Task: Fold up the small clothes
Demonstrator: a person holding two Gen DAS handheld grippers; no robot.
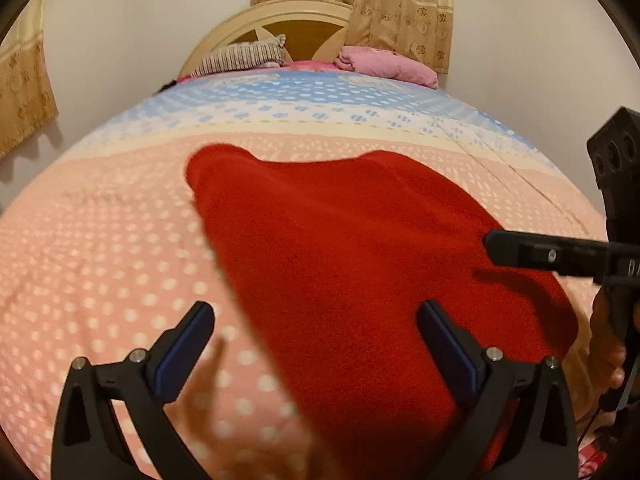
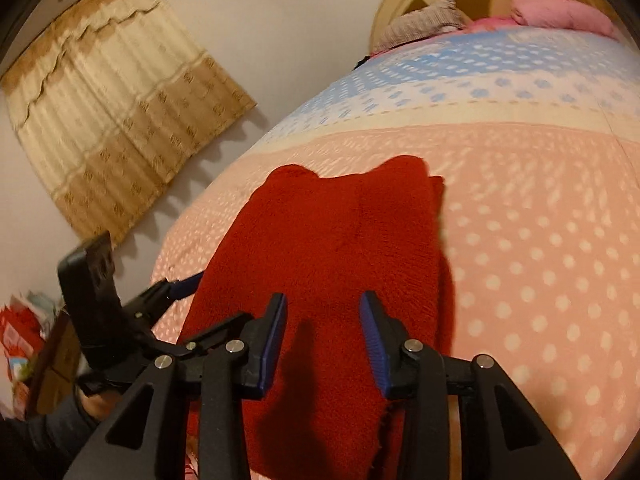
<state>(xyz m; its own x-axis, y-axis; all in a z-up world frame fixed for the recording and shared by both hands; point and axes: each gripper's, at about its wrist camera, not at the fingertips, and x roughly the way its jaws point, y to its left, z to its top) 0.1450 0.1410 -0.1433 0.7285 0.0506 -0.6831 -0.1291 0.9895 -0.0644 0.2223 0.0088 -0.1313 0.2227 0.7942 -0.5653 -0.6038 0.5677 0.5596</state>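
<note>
Centrally, a fuzzy red fleece garment (image 1: 360,264) lies flat on the polka-dotted, pink-and-blue quilted bedspread (image 1: 100,260), its two far corners rounded. Low in the left wrist view, the left gripper (image 1: 316,320) spreads wide, empty. The right gripper (image 2: 323,314), its blue ribbed pads (image 2: 374,336) partly parted, grips nothing. No writing is legible.

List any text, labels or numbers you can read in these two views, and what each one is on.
"D": a pale letter, cut off by the frame edge, on the right tool's black body in the left wrist view; the rest is out of frame.
Colourful packaging at the left edge of the right wrist view: print too blurred to read.
Red garment, bedspread, curtains: no text.
</note>
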